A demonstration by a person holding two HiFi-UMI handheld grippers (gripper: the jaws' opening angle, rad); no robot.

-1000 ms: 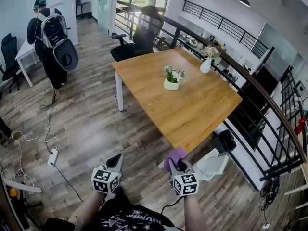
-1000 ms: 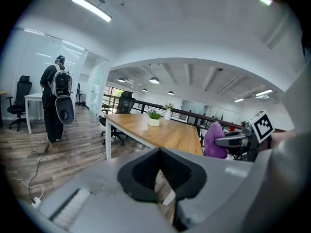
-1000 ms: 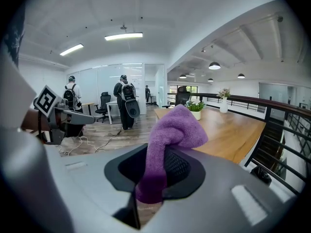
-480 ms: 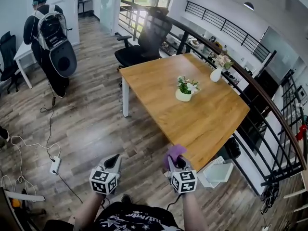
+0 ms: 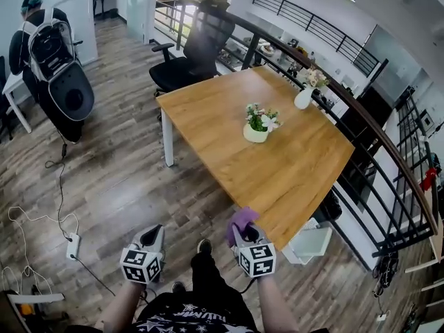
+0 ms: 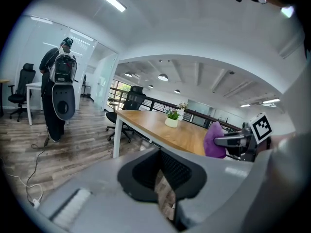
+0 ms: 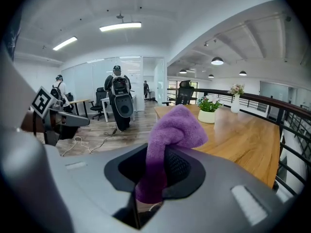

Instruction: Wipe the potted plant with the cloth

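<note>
A small potted plant (image 5: 257,124) with green leaves and pale flowers, in a cream pot, stands near the middle of the wooden table (image 5: 291,172); the same potted plant (image 7: 207,110) shows far off in the right gripper view and as a potted plant (image 6: 171,118) in the left gripper view. My right gripper (image 5: 244,231) is shut on a purple cloth (image 5: 241,221), whose bunched end (image 7: 176,130) sticks up above the jaws, just short of the table's near corner. My left gripper (image 5: 149,239) hangs over the floor, shut and empty.
A white vase of flowers (image 5: 305,92) stands at the table's far edge by a black railing (image 5: 388,151). A black office chair (image 5: 191,57) sits behind the table. A person with a backpack (image 5: 52,61) stands at far left. Cables and a power strip (image 5: 71,246) lie on the floor. A white bin (image 5: 309,245) stands beside the table's near corner.
Both grippers have come closer to the table's near corner, and the view has shifted. The cloth stays clamped in the right gripper; the left stays shut.
</note>
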